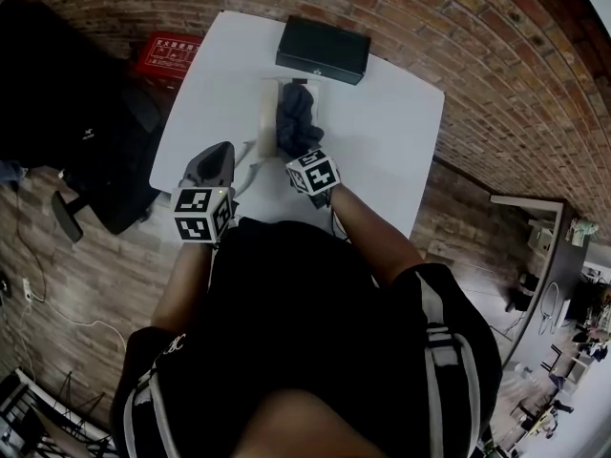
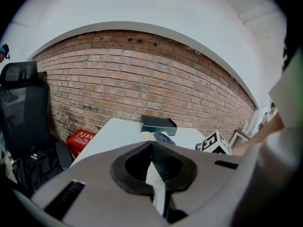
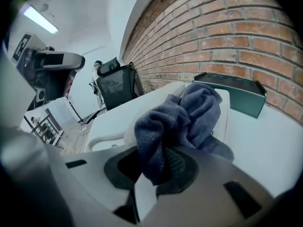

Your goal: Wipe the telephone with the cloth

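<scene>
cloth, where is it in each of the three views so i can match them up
Head view: the cloth is bunched mid-picture, just on the near side of the dark box.
Left gripper view: it is a small dark patch just below the dark box.
Right gripper view: it is large and central, pinched in the right tongs.
Shared landmark: the dark box behind the cloth.

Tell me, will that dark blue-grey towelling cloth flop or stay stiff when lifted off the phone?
Probably floppy: the dark blue-grey towelling cloth bunches in soft folds where the right gripper's jaws pinch it. Likely light, as it heaps loosely on the cream plastic telephone. Its nubby weave looks grippy, not slippery.
</scene>
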`<state>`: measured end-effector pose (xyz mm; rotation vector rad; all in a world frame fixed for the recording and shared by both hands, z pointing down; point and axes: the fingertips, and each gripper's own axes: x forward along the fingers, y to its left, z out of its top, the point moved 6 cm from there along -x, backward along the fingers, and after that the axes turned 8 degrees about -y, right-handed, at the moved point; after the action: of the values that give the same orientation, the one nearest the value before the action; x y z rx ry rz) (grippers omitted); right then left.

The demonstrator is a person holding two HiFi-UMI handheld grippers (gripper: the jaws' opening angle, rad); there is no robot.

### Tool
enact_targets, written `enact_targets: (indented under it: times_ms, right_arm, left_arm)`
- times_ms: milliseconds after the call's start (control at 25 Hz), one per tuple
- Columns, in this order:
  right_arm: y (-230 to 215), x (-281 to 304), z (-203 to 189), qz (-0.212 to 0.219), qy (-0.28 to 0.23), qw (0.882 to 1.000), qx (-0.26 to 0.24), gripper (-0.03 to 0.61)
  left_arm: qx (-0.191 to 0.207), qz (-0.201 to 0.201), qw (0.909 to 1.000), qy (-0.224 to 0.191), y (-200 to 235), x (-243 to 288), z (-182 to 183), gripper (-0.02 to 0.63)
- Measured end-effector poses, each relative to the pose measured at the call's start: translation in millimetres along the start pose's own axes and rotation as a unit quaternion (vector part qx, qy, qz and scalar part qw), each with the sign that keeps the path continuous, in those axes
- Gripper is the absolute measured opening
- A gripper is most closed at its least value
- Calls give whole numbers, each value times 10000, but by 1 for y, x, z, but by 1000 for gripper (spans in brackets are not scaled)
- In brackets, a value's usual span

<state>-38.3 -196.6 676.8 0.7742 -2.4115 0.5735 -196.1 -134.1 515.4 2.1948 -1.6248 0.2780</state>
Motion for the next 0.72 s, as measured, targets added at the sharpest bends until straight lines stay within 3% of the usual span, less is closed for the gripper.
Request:
enact_targets:
  times_ms: [720]
  right_arm:
    - [-3, -17, -14, -115, -38, 9970, 758, 43]
  left_arm:
    - [-10, -65, 10000, -56, -5, -6, 1, -4]
